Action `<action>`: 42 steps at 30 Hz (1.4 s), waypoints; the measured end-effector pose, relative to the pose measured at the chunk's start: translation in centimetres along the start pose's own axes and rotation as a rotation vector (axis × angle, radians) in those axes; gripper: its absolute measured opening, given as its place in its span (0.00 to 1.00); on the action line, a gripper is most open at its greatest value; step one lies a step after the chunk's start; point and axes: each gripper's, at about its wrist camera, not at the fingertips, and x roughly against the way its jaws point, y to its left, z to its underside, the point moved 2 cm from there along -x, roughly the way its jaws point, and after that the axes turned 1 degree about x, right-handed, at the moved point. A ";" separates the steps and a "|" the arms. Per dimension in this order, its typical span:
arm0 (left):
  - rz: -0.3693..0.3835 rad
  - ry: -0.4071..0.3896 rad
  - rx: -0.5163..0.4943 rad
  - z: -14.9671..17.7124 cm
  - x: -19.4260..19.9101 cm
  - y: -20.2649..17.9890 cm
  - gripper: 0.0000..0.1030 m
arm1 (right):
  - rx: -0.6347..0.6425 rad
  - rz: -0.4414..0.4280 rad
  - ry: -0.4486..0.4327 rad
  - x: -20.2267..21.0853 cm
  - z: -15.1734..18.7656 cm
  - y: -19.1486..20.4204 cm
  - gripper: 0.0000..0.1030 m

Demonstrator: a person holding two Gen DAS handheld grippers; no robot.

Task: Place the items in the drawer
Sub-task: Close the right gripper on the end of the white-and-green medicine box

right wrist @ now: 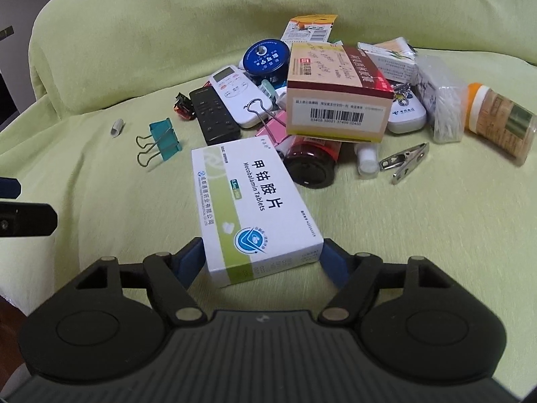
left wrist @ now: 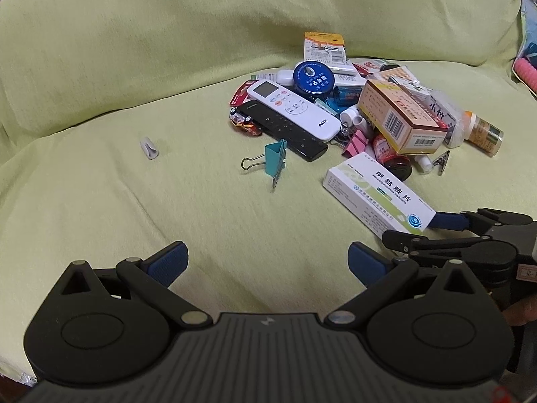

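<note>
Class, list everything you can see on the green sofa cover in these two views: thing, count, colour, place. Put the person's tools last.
White-and-green cardboard tablet box: 1, nearest, between the right jaws.
Teal metal binder clip: 1, left of the pile.
Small grey plastic clip: 1, alone, far left.
Black slim remote: 1, pile's left edge.
White air-conditioner remote: 1, beside the black one.
Round blue tin: 1, pile's rear.
Tan cardboard barcode box: 1, on top of the pile.
Silver metal clip: 1, right front.
Clear toothpick jar with an orange lid: 1, far right.
Light green sofa cover: 1, under everything.
Left gripper: black, blue pads, open, empty.
Right gripper: black, blue pads, closed on the tablet box.
</note>
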 end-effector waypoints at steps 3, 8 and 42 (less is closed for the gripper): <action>0.001 0.002 0.002 0.1 0.0 0.0 0.99 | 0.039 0.018 0.007 1.1 0.4 0.2 0.70; 0.014 0.008 0.002 0.3 -0.1 -0.2 0.99 | 0.061 0.041 0.045 3.1 0.5 -0.5 0.72; 0.012 0.022 0.009 0.3 -0.8 -0.3 0.99 | 0.023 0.097 -0.081 4.9 0.5 -1.1 0.30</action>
